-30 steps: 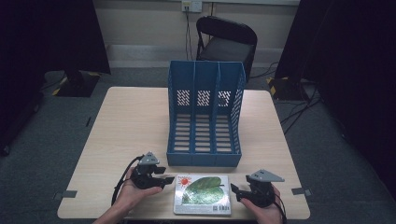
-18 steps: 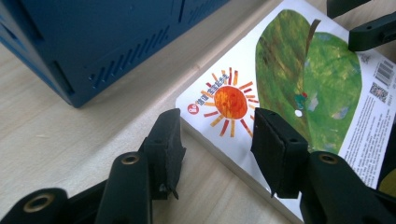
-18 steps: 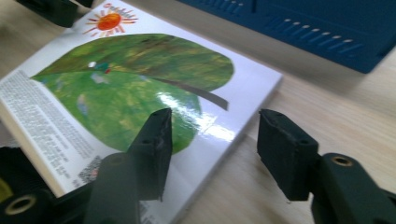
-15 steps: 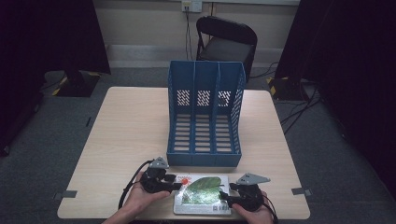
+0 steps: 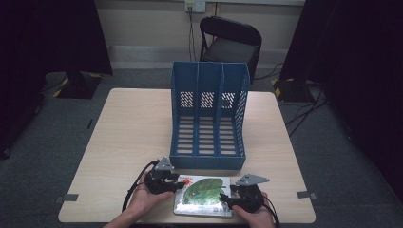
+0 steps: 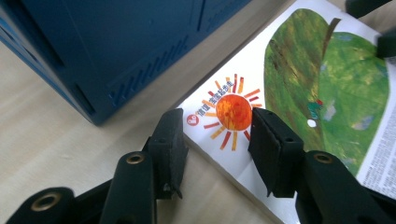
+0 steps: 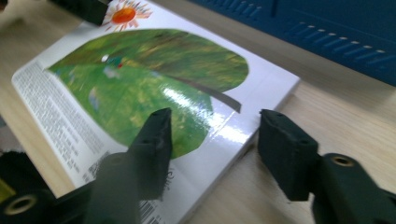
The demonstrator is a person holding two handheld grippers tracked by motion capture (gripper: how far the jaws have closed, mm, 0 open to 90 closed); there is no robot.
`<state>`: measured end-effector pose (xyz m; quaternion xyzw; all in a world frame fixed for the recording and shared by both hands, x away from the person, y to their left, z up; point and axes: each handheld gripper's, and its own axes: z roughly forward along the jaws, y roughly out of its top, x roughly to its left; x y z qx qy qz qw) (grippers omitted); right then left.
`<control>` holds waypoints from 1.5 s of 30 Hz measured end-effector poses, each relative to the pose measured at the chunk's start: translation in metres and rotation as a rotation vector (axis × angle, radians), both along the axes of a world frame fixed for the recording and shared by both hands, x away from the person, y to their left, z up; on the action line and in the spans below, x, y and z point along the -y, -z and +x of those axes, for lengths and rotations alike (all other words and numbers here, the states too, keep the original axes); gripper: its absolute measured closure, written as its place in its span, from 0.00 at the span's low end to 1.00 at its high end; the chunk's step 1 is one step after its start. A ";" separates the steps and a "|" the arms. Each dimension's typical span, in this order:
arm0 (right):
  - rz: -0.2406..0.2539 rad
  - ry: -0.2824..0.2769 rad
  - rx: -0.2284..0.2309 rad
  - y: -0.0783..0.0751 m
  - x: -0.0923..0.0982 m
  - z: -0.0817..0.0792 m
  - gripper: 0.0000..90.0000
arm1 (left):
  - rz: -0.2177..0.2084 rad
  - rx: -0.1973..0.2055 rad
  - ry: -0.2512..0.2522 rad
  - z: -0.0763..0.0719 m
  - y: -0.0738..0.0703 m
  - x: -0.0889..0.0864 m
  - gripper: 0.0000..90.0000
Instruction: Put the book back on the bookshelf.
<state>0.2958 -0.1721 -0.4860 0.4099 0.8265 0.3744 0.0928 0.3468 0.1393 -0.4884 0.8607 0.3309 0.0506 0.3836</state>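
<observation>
High view: a picture book with a green leaf and an orange sun on its cover lies flat at the near edge of the table, just in front of the blue file rack. The left gripper sits at the book's left corner, the right gripper at its right edge. In the left gripper view the jaws have just been closing and straddle the book's corner by the sun, one jaw on the cover, one off the edge, without clamping. In the right gripper view the jaws stand moderately apart, astride the book's corner; they have just been opening slightly.
</observation>
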 end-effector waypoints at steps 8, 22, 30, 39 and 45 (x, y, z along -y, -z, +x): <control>-0.001 -0.036 0.007 0.001 -0.002 -0.001 0.40 | -0.037 -0.058 -0.079 0.004 0.004 -0.006 0.48; 0.020 -0.074 -0.064 0.006 -0.004 -0.004 0.22 | -0.067 -0.056 -0.067 -0.001 0.006 0.002 0.32; 0.013 -0.089 -0.066 0.006 -0.007 -0.005 0.16 | -0.085 -0.042 -0.062 -0.003 0.009 0.006 0.27; 0.070 -0.096 -0.116 0.005 -0.002 -0.009 0.18 | -0.177 -0.113 -0.094 0.002 0.005 -0.005 0.32; 0.057 -0.106 -0.105 0.003 0.002 -0.019 0.16 | -0.224 -0.125 -0.084 0.001 0.001 -0.007 0.36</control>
